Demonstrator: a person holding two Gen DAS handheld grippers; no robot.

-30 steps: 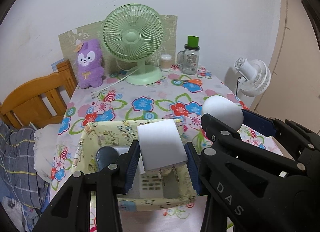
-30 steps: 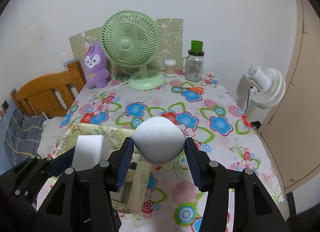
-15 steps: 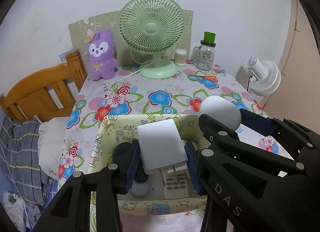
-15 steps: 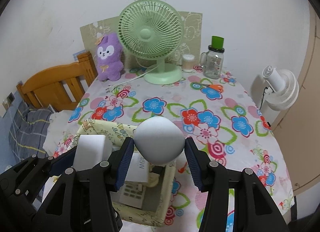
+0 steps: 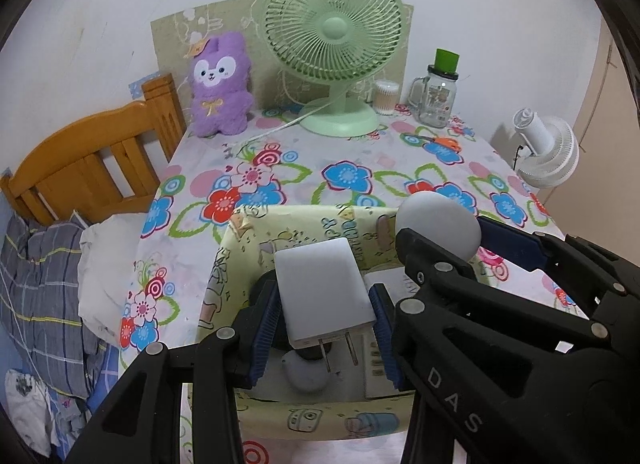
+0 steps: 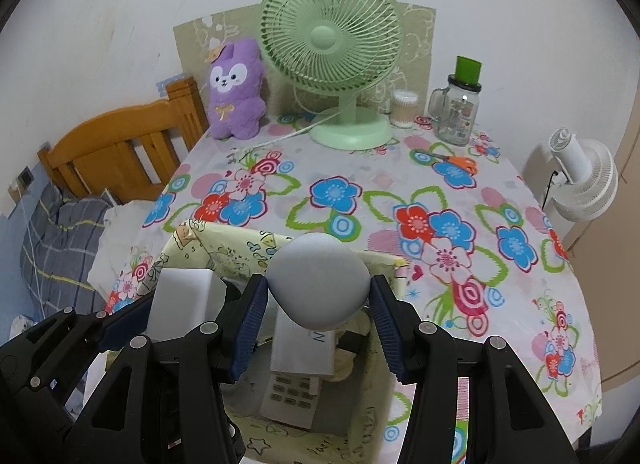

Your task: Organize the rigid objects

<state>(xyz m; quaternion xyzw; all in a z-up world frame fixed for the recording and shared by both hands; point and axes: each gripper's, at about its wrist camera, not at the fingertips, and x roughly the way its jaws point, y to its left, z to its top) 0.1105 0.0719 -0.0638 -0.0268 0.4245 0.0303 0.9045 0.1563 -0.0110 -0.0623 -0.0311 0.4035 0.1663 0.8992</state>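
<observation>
The left gripper clamps a white plug over the box; lower it before letting go.

The right gripper squeezes a grey ball above the same box; release low, clear of the remote.

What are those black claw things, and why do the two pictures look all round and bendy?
They are grabbers that a person holds, one in each hand. Each carries a wide-eyed camera looking along its fingers, which bends the picture. One picture is from the left grabber, the other from the right grabber. The left one is squeezing a white plug; the right one is squeezing a grey ball. Both hang over a yellow box that already holds a remote and other bits. Farther back on the flowery table stand a green fan, a purple plush and a jar.
</observation>
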